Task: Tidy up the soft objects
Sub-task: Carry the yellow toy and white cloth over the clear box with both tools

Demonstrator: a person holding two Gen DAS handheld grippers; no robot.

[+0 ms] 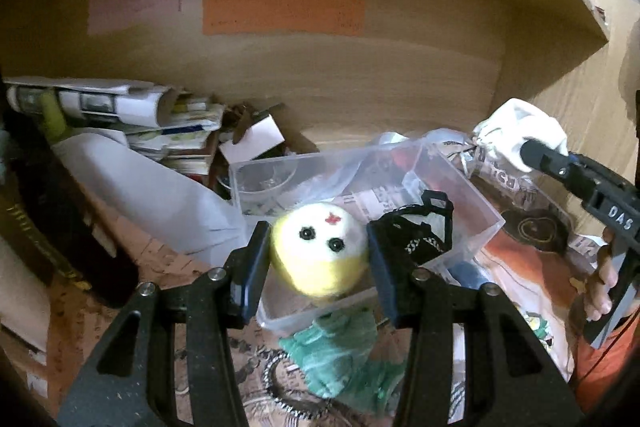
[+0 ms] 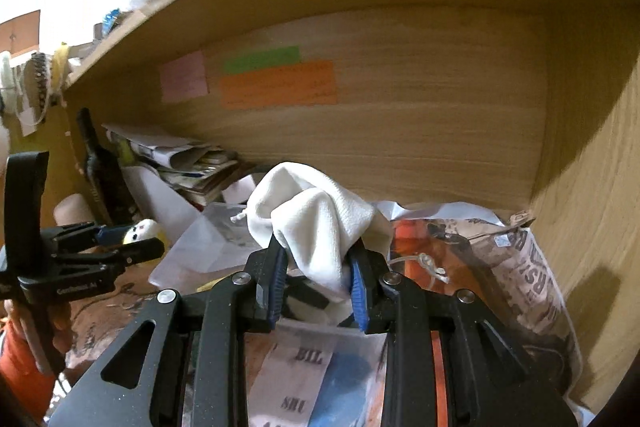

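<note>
My left gripper (image 1: 318, 255) is shut on a round yellow-and-white plush ball (image 1: 318, 251) with black eyes and holds it above the near edge of a clear plastic bin (image 1: 460, 183). A black pouch (image 1: 420, 231) lies in the bin. My right gripper (image 2: 318, 279) is shut on a white cloth (image 2: 312, 219) and holds it above the bin (image 2: 200, 247). In the left wrist view the right gripper (image 1: 532, 151) and the white cloth (image 1: 516, 131) are at the right, beyond the bin. In the right wrist view the left gripper (image 2: 132, 243) with the ball (image 2: 142, 229) is at the left.
A green soft thing (image 1: 344, 351) lies in front of the bin. Stacked papers and a rolled newspaper (image 1: 120, 107) fill the left of the wooden shelf. A dark bottle (image 2: 100, 167) stands at the left. Printed bags (image 2: 500, 259) lie at the right by the shelf wall (image 2: 592, 187).
</note>
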